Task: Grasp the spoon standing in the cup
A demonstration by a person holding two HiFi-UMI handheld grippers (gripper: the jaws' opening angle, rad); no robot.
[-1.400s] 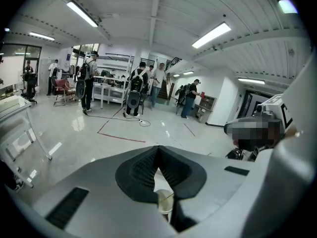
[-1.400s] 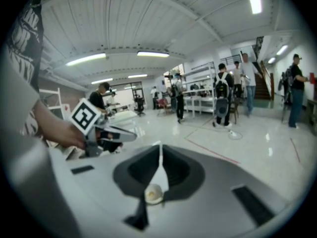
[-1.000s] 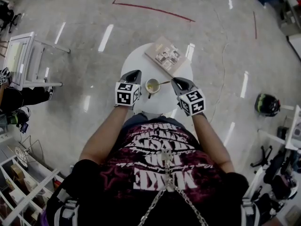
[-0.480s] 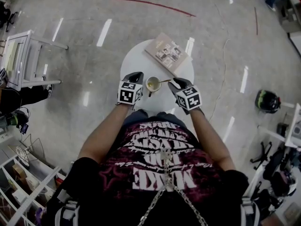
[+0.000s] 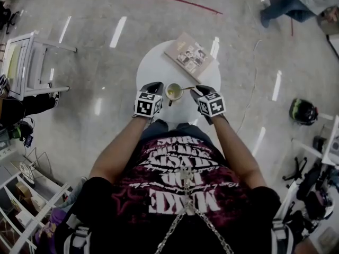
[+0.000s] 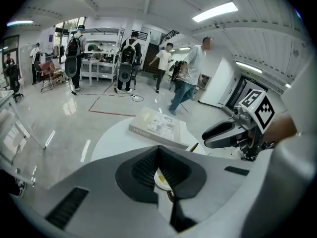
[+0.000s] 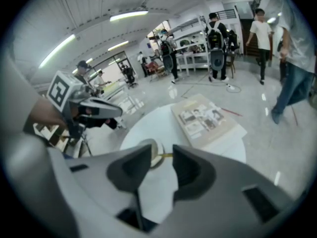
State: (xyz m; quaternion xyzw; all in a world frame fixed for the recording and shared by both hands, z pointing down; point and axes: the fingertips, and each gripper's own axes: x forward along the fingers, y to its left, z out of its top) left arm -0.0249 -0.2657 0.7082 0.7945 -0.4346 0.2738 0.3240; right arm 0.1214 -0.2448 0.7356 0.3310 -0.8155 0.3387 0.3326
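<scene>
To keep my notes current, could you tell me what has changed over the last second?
The right gripper opened its jaws and edged toward the spoon, gripping nothing yet. The left gripper, cup, book and table stayed roughly put.

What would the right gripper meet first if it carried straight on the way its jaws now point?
Most likely the spoon handle jutting from the cup: it lies in the gap between the open jaws of the right gripper. Depth is unclear.

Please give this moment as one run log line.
right gripper: open, near spoon handle, not gripping | left gripper: shut, beside cup | spoon: in cup on table
</scene>
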